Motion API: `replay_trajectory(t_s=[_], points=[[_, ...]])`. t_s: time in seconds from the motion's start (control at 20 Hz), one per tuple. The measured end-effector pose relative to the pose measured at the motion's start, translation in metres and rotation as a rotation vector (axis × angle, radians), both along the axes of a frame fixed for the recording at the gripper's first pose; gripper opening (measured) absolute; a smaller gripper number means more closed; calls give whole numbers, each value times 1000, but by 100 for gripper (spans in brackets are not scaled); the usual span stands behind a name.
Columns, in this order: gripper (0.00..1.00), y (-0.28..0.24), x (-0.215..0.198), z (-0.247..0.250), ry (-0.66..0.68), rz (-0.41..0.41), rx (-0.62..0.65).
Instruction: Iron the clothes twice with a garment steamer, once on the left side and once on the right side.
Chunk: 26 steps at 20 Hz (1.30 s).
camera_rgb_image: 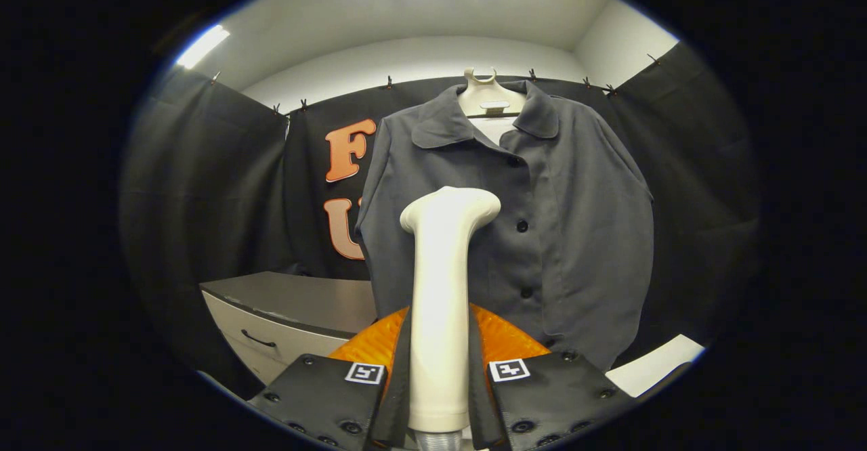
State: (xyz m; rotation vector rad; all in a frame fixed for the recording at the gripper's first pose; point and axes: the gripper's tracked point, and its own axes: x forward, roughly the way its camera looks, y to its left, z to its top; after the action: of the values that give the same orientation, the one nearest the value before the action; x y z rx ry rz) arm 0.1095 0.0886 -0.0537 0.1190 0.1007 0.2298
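Note:
A dark grey button-up shirt (562,234) hangs on a white hanger form (489,99) against the booth's black wall, facing me. My gripper (439,376) is shut on the cream handle of the garment steamer (443,288), both black fingers (325,397) pressing its sides. The steamer stands upright between the fingers, its bent head (450,208) in front of the shirt's left half, near the button line. I cannot tell whether the head touches the cloth. A ribbed hose end shows below the handle.
A grey-topped cabinet with a drawer handle (284,315) stands to the lower left of the shirt. A white surface (653,366) lies at the lower right. An orange part (504,339) sits behind the fingers.

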Motion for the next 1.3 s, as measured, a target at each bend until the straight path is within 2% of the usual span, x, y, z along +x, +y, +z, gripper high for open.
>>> replay_trajectory(t_s=[0.5, 1.3], points=[[42, 3, -27, -41, 48, 5, -20], [43, -8, -62, -139, 193, -17, -48]])
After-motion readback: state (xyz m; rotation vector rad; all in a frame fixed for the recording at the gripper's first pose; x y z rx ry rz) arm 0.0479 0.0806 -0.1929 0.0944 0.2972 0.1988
